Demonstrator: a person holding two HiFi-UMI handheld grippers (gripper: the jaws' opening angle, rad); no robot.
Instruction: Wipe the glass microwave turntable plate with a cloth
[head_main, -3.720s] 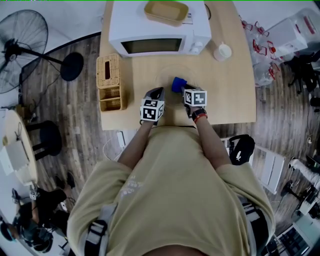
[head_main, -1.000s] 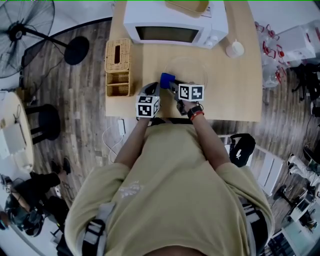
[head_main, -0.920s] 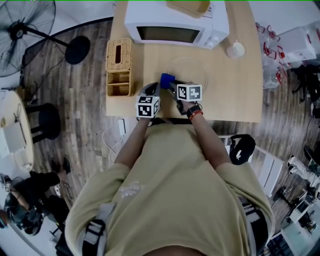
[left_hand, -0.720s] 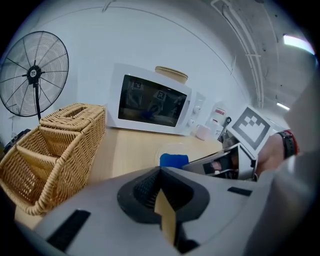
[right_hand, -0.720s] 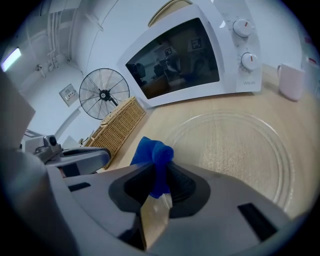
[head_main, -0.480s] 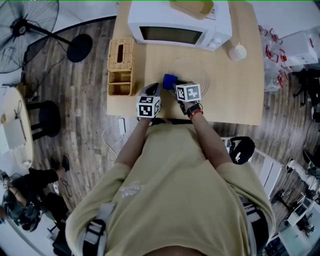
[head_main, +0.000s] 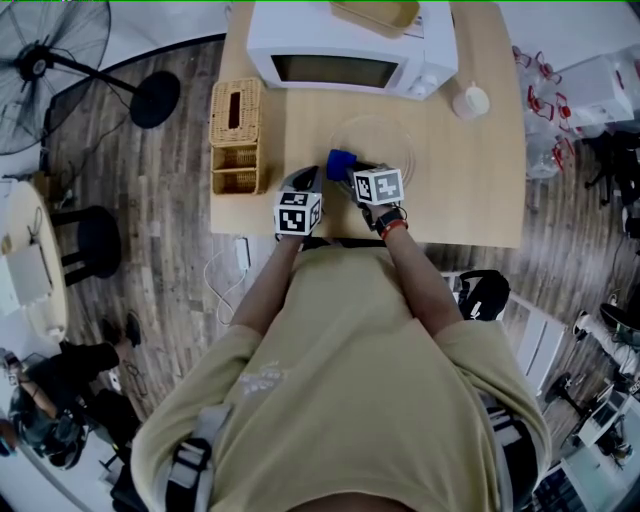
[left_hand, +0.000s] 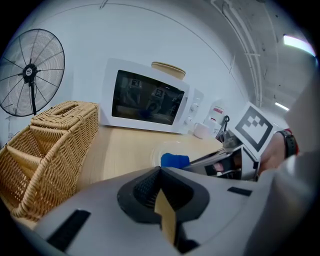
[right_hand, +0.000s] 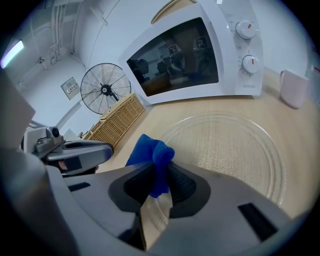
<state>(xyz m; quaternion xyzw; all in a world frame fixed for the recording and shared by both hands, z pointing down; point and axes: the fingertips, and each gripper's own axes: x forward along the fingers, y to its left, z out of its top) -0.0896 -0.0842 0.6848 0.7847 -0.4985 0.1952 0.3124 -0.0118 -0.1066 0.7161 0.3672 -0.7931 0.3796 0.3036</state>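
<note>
Blue cloth (right_hand: 149, 152) in right tool (right_hand: 156, 186)

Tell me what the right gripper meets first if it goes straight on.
The right gripper, shut on the cloth, would likely meet the plate first, then the microwave; depth is unclear.

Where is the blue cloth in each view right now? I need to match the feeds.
Head view: blue cloth at mid-table, by the left edge of the glass plate.
Left gripper view: just right of centre, above the jaws.
Right gripper view: centre-left, pinched between the jaws.
Shared landmark: the white microwave, beyond the cloth in all three.
</note>
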